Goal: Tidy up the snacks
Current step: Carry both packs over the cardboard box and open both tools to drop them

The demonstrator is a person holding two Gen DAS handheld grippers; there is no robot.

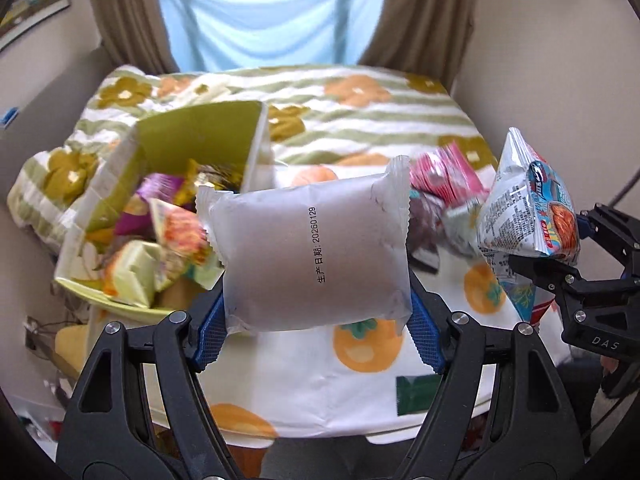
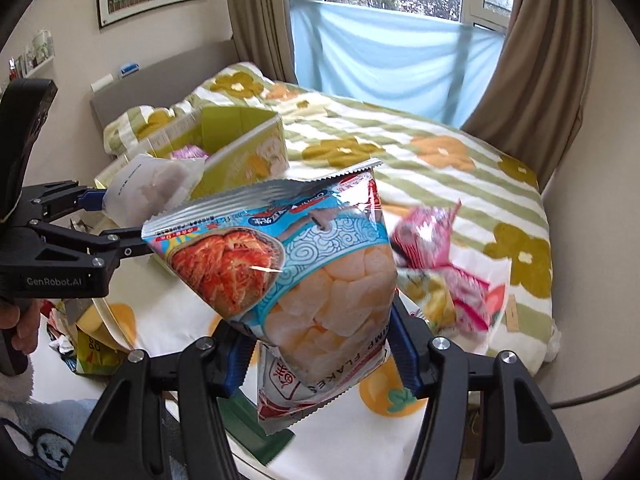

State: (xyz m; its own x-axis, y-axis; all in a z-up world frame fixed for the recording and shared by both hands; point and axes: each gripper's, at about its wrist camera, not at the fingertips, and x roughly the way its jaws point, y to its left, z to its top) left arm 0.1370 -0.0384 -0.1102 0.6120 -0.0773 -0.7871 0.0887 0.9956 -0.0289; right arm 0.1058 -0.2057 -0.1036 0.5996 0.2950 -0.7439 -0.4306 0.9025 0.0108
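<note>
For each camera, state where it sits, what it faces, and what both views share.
Left wrist: on the left gripper, facing the window; it grips a white packet.
Right wrist: on the right gripper, facing the window; it grips a shrimp flakes bag; a hand shows at left.
Shared: green box, pink packets, bed, and each other's gripper.

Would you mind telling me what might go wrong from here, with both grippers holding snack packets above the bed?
1. The green box looks nearly full and tilted on the soft bedding, so adding the white packet held by the left gripper may spill snacks.
2. The right gripper pinches the shrimp flakes bag near its lower end; the puffy bag may slip or its contents get crushed.
3. The two grippers are close together, so they could collide on the way to the box.
</note>
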